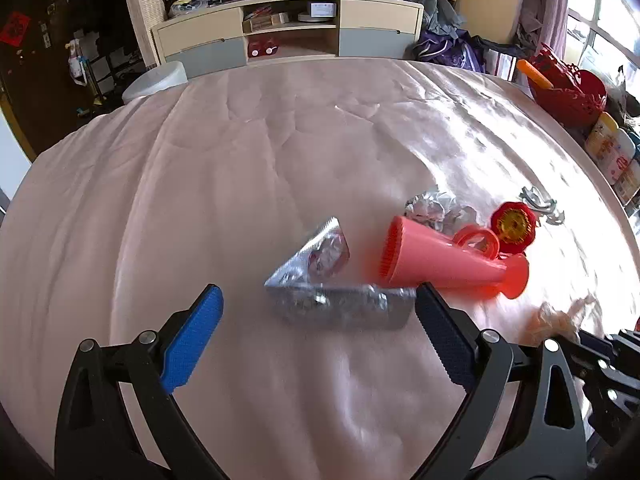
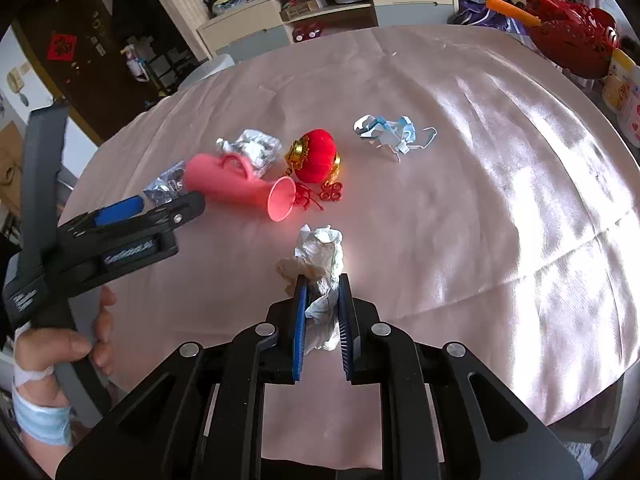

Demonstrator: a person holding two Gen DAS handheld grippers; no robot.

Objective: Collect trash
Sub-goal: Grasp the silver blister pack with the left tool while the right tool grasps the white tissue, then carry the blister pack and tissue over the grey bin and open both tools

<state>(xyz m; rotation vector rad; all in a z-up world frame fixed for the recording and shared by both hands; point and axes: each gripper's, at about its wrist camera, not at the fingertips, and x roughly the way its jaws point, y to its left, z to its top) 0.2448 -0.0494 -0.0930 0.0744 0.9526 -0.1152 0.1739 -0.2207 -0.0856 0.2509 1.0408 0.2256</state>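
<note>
A silver foil wrapper [image 1: 320, 280] lies on the pink cloth just ahead of my open left gripper [image 1: 318, 292]; it also shows in the right wrist view [image 2: 164, 186]. A pink cup [image 1: 448, 260] lies on its side to its right, touching the wrapper's right end. My right gripper [image 2: 323, 280] is shut on a crumpled white tissue [image 2: 320, 264] low over the cloth. A second crumpled foil ball [image 2: 256, 148] lies behind the cup [image 2: 236, 184]. A crumpled blue-white face mask [image 2: 394, 132] lies farther back. The left gripper [image 2: 160, 204] shows at the left.
A red lantern ornament [image 2: 316, 156] with a red tassel lies beside the cup. A red basket [image 2: 572, 44] and tubs [image 2: 624, 88] stand at the table's far right. A cabinet [image 1: 288, 36] stands behind the table. The table edge runs close on the left.
</note>
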